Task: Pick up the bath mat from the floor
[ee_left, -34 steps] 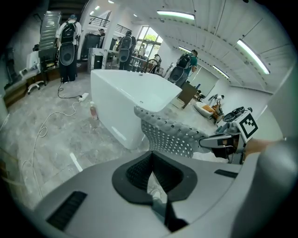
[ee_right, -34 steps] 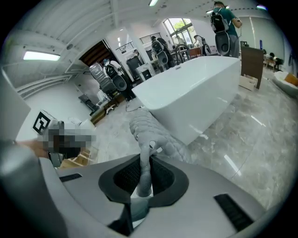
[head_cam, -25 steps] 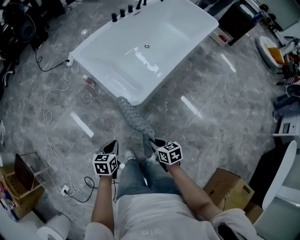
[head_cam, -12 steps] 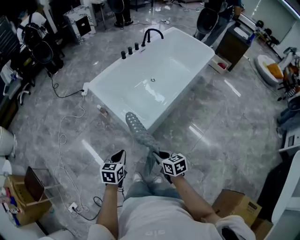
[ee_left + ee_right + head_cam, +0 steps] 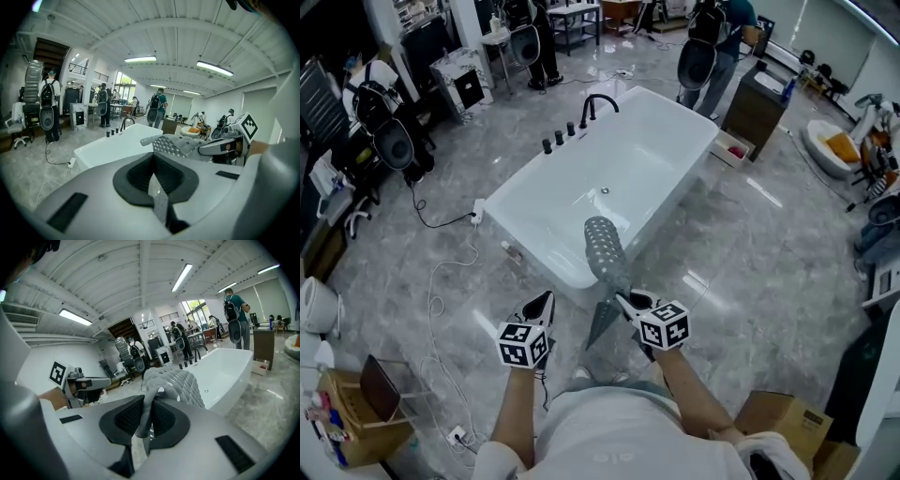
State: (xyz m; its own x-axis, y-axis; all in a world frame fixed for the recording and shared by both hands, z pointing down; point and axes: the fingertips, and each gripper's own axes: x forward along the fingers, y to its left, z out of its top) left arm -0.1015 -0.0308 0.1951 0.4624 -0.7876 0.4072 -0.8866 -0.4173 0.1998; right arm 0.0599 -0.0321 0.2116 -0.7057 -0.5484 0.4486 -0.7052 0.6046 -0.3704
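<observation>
Grey bath mat (image 5: 602, 251), one, projects forward beyond two tongs; left gripper (image 5: 542, 305) and right gripper (image 5: 630, 302) each clamp its near edge.

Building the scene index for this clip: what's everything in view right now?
bath mat: 1, grey, hanging from both grippers in front of the bathtub
bathtub: 1, white, centre of the room
tap: 1, black, bathtub's far end
cable: 1, white, on the floor at left
cardboard box: 1, brown, bottom right
people: several, dark backpacks, far side of the room
floor: grey marble tiles, glossy
left gripper: 1, grey, shut on a bath mat edge
right gripper: 1, grey, shut on the bath mat
forearms: 2, bare, bottom centre
</observation>
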